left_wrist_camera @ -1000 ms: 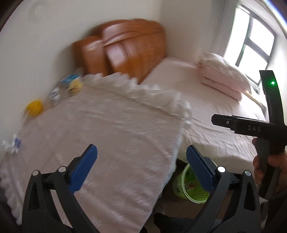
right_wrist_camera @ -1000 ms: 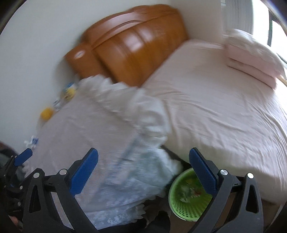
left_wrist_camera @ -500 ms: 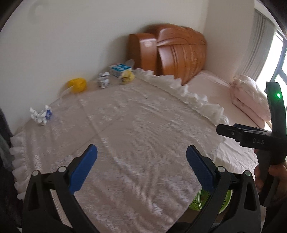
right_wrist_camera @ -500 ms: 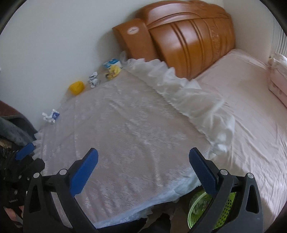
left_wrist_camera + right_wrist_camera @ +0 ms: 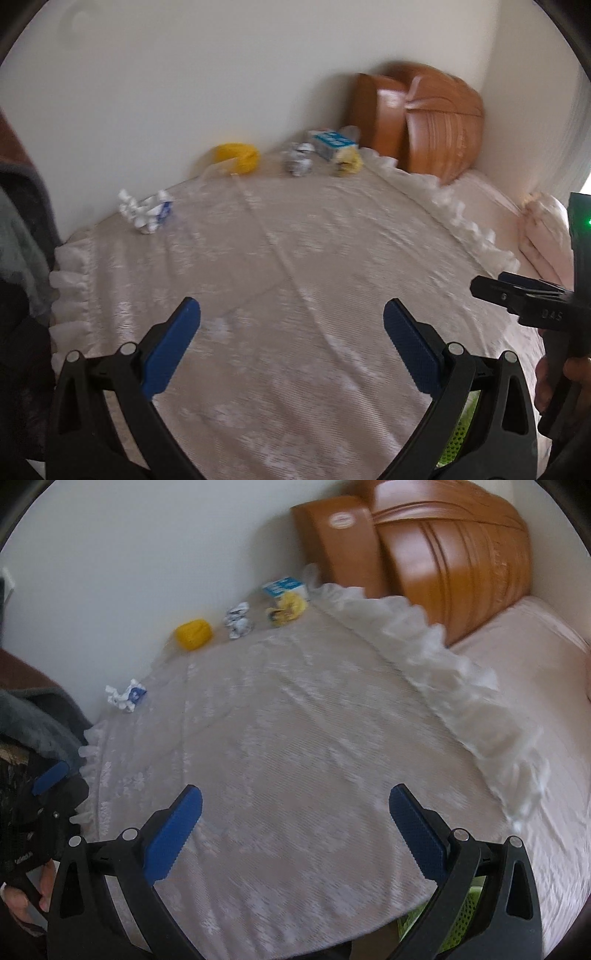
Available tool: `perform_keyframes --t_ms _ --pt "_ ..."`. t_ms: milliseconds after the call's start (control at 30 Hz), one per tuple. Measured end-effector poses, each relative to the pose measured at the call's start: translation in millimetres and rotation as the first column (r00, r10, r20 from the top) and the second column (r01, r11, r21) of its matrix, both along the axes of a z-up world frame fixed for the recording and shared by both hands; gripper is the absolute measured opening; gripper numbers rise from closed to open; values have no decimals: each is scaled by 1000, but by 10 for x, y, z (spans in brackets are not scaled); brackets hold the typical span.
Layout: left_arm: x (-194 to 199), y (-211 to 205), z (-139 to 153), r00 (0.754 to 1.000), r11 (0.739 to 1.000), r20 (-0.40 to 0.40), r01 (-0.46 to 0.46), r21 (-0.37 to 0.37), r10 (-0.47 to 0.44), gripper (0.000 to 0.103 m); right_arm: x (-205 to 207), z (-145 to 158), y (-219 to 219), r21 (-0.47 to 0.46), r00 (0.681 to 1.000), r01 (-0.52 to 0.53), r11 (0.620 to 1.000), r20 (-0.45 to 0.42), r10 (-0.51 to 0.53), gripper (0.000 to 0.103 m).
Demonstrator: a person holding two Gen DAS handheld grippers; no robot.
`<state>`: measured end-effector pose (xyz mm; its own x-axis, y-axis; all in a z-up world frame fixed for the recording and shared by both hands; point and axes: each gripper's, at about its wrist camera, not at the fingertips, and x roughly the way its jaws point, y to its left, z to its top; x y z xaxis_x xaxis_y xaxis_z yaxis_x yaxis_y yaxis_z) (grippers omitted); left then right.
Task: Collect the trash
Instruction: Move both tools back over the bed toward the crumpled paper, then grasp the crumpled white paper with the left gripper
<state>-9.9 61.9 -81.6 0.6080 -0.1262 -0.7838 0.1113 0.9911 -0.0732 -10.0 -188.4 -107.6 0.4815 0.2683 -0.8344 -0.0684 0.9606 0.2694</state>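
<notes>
A table (image 5: 295,760) draped in a pale lace cloth with a ruffled white edge is seen filling most of both views, set against a plain off-white wall. Along the far edge, near the wall, the trash is laid out in a loose row — a crumpled white-and-blue wrapper (image 5: 125,696) toward the left corner, a yellow crumpled ball (image 5: 193,633), a silver-white crumpled wad (image 5: 239,620), a yellow wrapper (image 5: 286,609) and, just behind it, a small blue-and-white carton (image 5: 284,586). The near part of the cloth is bare. To the right a bed (image 5: 535,709) with a pink sheet is seen beside the table, headed by an orange-brown wooden headboard (image 5: 454,557); folded pink pillows (image 5: 546,229) lie on it. A green perforated basket (image 5: 461,912) is glimpsed below the table's near right corner. The left hand-held gripper (image 5: 291,343) and the right hand-held gripper (image 5: 295,827) are both held above the cloth with blue pads spread wide — released, nothing between them, well apart from the trash.
</notes>
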Motion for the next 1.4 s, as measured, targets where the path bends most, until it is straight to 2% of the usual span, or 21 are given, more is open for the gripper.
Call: perform_keyframes --t_ms 167,367,533,667,733,800,833,867,900,933,1000,1067,1100,1167,1200,1267,1333,1400 --pt "238 379 -95 994 995 -21 -103 -11 103 95 329 -3 350 -10 997 -75 997 1 75 100" --pt "528 813 -208 976 977 -29 -214 -7 214 95 726 -137 820 1 982 -191 982 -8 191 100" --pt "740 1145 -339 959 960 -45 -281 -13 280 95 1144 -250 1397 -21 946 -323 946 14 323 100" --pt "871 1342 -445 946 947 -56 -320 -11 319 95 1474 -235 1855 -105 898 -433 895 42 439 100" --pt "932 1424 -485 940 942 -59 -337 -13 335 95 1649 -182 2157 -198 841 -518 832 61 538 100" --pt "991 1499 -516 934 935 -60 -353 -15 352 95 1806 -127 2459 -303 760 -601 740 70 646 100" --pt "1007 1528 -523 932 934 -61 -358 -18 356 95 1847 -122 2527 -327 738 -620 714 65 671 100" --pt "1040 1564 -539 930 931 -64 -365 -23 363 95 1924 -127 2671 -369 692 -657 658 51 720 100" --pt "1057 1592 -546 928 929 -65 -369 -27 367 95 1958 -133 2719 -380 674 -671 637 45 737 100" --pt "1097 1638 -564 925 925 -65 -377 -38 374 95 2030 -171 2850 -405 628 -705 582 25 777 100" --pt "1166 1703 -594 922 921 -72 -385 -53 381 95 2136 -265 3015 -435 573 -741 512 -10 820 100" --pt "1245 1754 -625 924 923 -80 -380 -60 375 95 2228 -443 3213 -471 501 -778 416 -65 863 100" --pt "1274 1769 -635 925 925 -83 -376 -60 371 95 2238 -476 3235 -477 489 -783 399 -76 869 100" --pt "1377 1809 -686 930 931 -89 -361 -54 355 95 2288 -650 3350 -509 439 -799 320 -130 889 100" --pt "1412 1824 -706 932 933 -90 -357 -50 352 95 2285 -679 3362 -518 434 -798 307 -140 890 100" --pt "1514 1860 -757 936 937 -94 -346 -47 340 95 2317 -825 3399 -556 409 -794 245 -190 892 98" --pt "1633 1894 -822 937 939 -101 -340 -44 335 95 2374 -901 3390 -554 410 -800 230 -226 884 80" --pt "1723 1923 -871 938 941 -106 -336 -34 331 95 2441 -897 3335 -543 430 -799 258 -216 877 76"
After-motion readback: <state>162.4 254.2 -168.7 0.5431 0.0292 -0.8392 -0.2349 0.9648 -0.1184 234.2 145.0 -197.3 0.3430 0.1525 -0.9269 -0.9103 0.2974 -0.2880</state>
